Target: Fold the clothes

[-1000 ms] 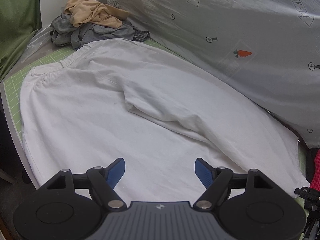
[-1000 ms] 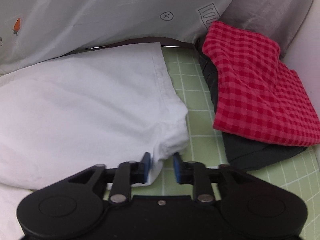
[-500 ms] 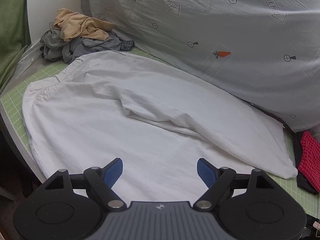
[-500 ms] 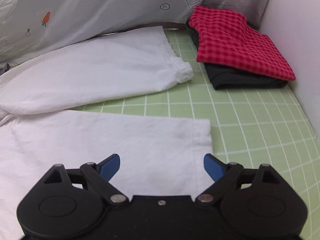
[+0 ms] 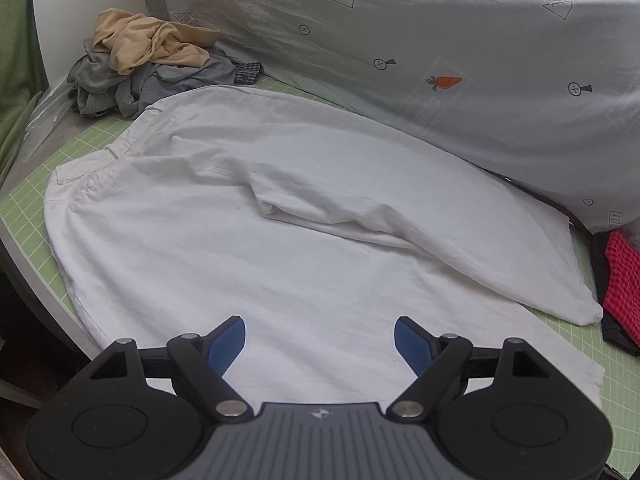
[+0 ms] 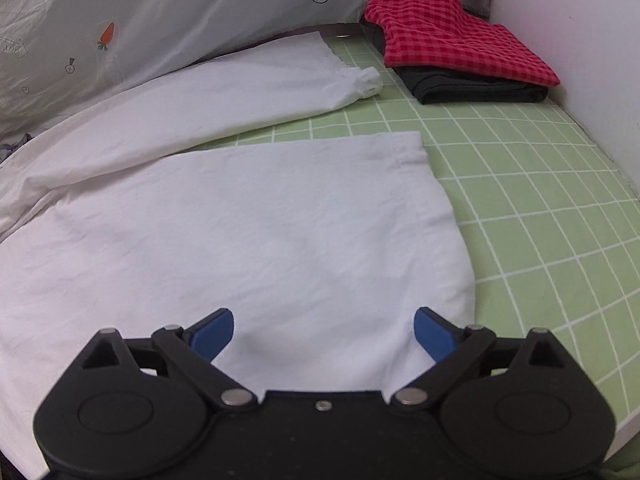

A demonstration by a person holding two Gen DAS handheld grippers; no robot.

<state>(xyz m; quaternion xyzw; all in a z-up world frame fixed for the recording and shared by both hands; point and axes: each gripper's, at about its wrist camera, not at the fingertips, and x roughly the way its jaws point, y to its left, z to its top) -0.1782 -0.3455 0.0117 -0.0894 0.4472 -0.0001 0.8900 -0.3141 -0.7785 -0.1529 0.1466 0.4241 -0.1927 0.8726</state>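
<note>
- Left wrist view: I count one pair of white trousers spread flat over the green grid mat, filling the middle of the frame, waistband at centre left, two legs running toward the right edge.
- One heap of unfolded clothes in the upper left: one tan piece on top of grey ones.
- One grey carrot-print sheet across the top and right, just behind the trousers.
- One red checked cloth on a dark garment at the right edge, partly cut off.
- My left gripper sits low at bottom centre, pointing forward over the near trouser leg; both blue fingers spread wide, released, nothing between them.
- Right wrist view: two trouser legs visible, the far leg along the sheet, the near leg filling the centre, with a wedge of mat between their hems.
- One folded stack in the upper right: red checked cloth on a black folded garment, against the white wall.
- My right gripper is at bottom centre, level, over the near leg's hem end; fingers wide apart, released, gripping nothing.
</note>
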